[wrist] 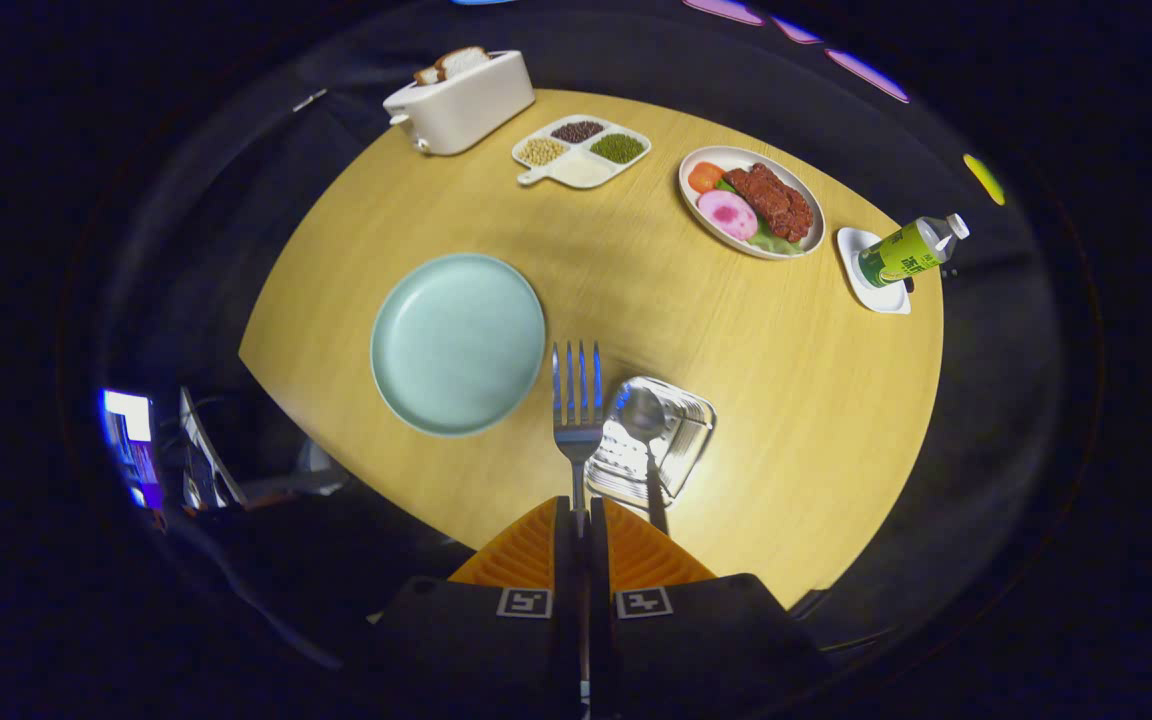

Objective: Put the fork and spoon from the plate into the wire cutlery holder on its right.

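Note:
My gripper (576, 515) is shut on the handle of a metal fork (577, 400), whose tines point away from me, above the table. Just right of the fork stands the wire cutlery holder (674, 445), seen from above. A spoon (644, 418) stands in it, bowl up, with its handle running down inside. Left of the fork lies the pale green plate (457, 342), with nothing on it. The fork hangs between the plate and the holder, close to the holder's left rim.
On the round wooden table (786, 400), beyond the fingers: a white toaster (459, 102) with bread, a divided dish of beans (582, 150), an oval plate of food (752, 200), and a green bottle (908, 250) on a small white dish.

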The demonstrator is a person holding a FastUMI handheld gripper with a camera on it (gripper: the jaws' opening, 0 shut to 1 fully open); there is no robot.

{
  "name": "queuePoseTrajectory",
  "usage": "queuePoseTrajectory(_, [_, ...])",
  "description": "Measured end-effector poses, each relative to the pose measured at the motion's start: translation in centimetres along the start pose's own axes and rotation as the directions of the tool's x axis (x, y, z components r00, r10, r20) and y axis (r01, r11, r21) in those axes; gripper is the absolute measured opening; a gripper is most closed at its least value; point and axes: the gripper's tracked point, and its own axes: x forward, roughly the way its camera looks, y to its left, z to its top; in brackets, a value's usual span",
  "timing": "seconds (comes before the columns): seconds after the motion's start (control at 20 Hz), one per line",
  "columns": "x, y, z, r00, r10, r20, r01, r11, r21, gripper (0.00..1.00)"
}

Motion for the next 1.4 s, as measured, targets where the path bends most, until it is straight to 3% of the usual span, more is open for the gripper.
queuePoseTrajectory(0.15, [0.9,-2.1,-2.9,0.985,-0.003,-0.17,-0.005,0.999,-0.051,0.08])
queuePoseTrajectory(0.3, [2.2,-3.9,-4.2,0.945,-0.022,-0.326,-0.003,0.997,-0.075,0.08])
queuePoseTrajectory(0.45, [3.1,-3.9,-2.8,0.92,0.012,-0.392,-0.037,0.998,-0.054,0.08])
queuePoseTrajectory(0.65, [3.3,-4.4,-2.8,0.862,-0.042,-0.506,-0.017,0.993,-0.113,0.08])
queuePoseTrajectory(0.75, [3.7,-4.2,-2.4,0.848,-0.059,-0.526,-0.011,0.992,-0.128,0.08])
queuePoseTrajectory(0.9, [4.4,-3.8,-1.6,0.85,-0.064,-0.523,0.001,0.993,-0.12,0.08])
queuePoseTrajectory(1.1, [4.7,-3.9,-0.7,0.868,-0.073,-0.491,0.018,0.993,-0.116,0.16])
queuePoseTrajectory(1.15, [4.6,-4.1,-0.3,0.881,-0.07,-0.468,0.019,0.994,-0.111,0.28])
queuePoseTrajectory(1.4, [3.7,-3.7,0.3,0.948,-0.021,-0.317,0.006,0.999,-0.046,0.46])
